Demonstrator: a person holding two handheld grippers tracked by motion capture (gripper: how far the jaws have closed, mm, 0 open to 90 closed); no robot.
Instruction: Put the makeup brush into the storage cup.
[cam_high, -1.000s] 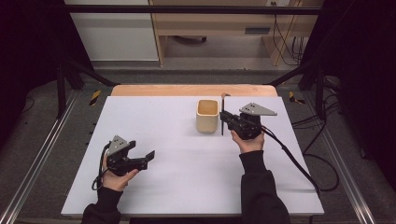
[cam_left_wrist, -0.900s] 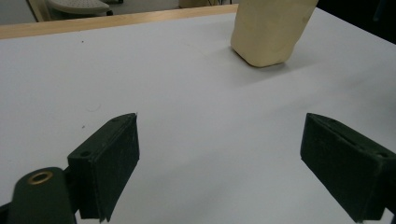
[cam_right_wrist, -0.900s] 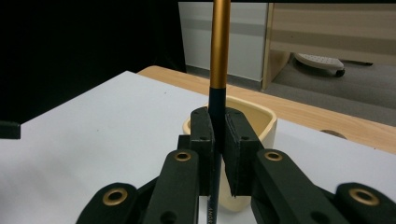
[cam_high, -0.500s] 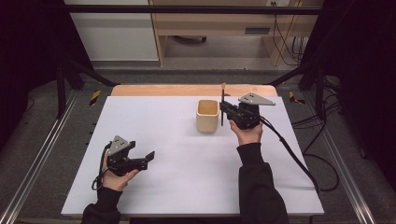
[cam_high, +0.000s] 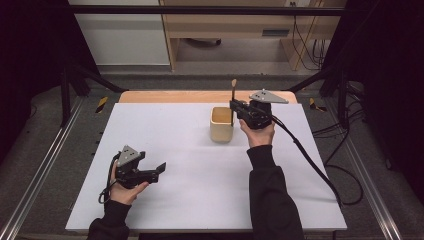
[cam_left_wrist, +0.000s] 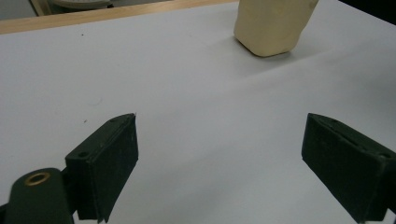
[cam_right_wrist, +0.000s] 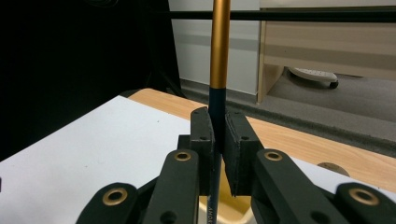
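While upright over the cup (cam_high: 221, 125) near table's far edge | pen (cam_high: 233, 90) clamped in right gripper (cam_high: 234, 106) | left gripper (cam_high: 159, 168) agape, well apart

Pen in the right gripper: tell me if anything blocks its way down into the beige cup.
Nothing visible does. The right gripper holds the pen upright, its lower end above the open mouth of the cup, and nothing lies between them.

Lab: black rig frame (cam_high: 200, 10), floor cables (cam_high: 345, 185)
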